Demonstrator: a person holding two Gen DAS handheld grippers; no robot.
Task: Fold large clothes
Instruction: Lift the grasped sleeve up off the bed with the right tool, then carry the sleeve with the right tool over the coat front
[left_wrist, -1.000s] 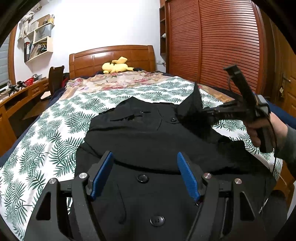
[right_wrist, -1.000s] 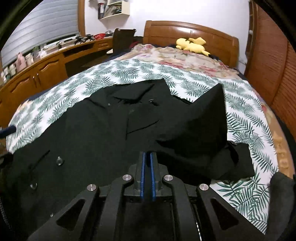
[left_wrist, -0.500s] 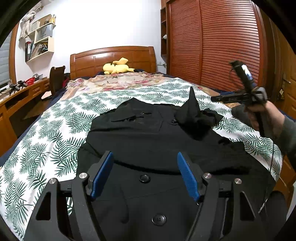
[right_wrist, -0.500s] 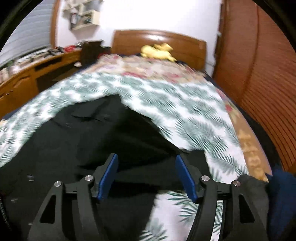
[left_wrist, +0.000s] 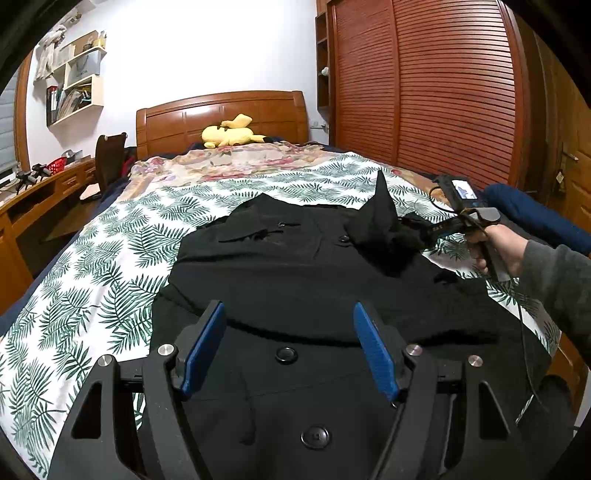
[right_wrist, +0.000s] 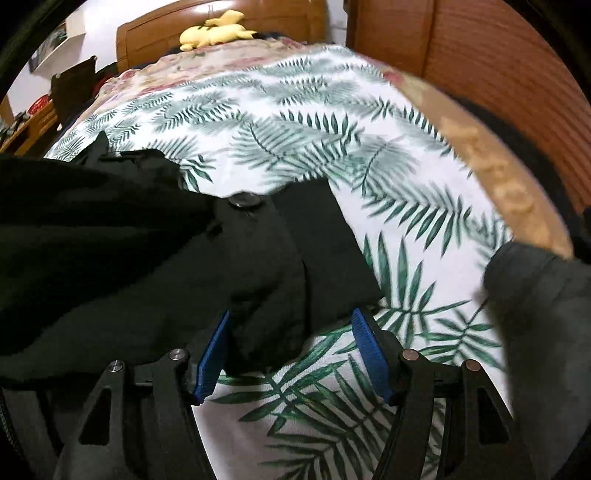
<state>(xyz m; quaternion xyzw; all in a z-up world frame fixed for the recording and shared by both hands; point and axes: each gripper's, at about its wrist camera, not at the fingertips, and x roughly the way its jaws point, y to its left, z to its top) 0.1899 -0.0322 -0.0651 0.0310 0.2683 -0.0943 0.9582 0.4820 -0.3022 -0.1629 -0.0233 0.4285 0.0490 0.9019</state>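
Observation:
A black buttoned coat (left_wrist: 295, 266) lies flat on the leaf-print bed cover (left_wrist: 110, 258), collar toward the headboard. Its right sleeve (left_wrist: 380, 218) is bunched over the chest with a peak standing up. My left gripper (left_wrist: 290, 350) hovers open above the coat's lower front, with nothing between its blue pads. My right gripper (right_wrist: 290, 347) is open and points steeply down at the sleeve cuff (right_wrist: 325, 251). The cuff's end lies between the jaws, and the pads do not press on it. In the left wrist view the right gripper (left_wrist: 421, 230) sits at the sleeve, held by a hand (left_wrist: 498, 247).
A yellow plush toy (left_wrist: 229, 134) lies by the wooden headboard (left_wrist: 221, 114). A slatted wardrobe (left_wrist: 443, 92) lines the right side, close to the bed's edge. A desk (left_wrist: 22, 214) and a chair (left_wrist: 107, 158) stand at the left. A dark blue bundle (left_wrist: 535, 218) lies at the right.
My right gripper let go of the sleeve, opened, and swung down and to the right onto the cuff near the bed's edge. The sleeve dropped onto the coat. The left gripper stayed still.

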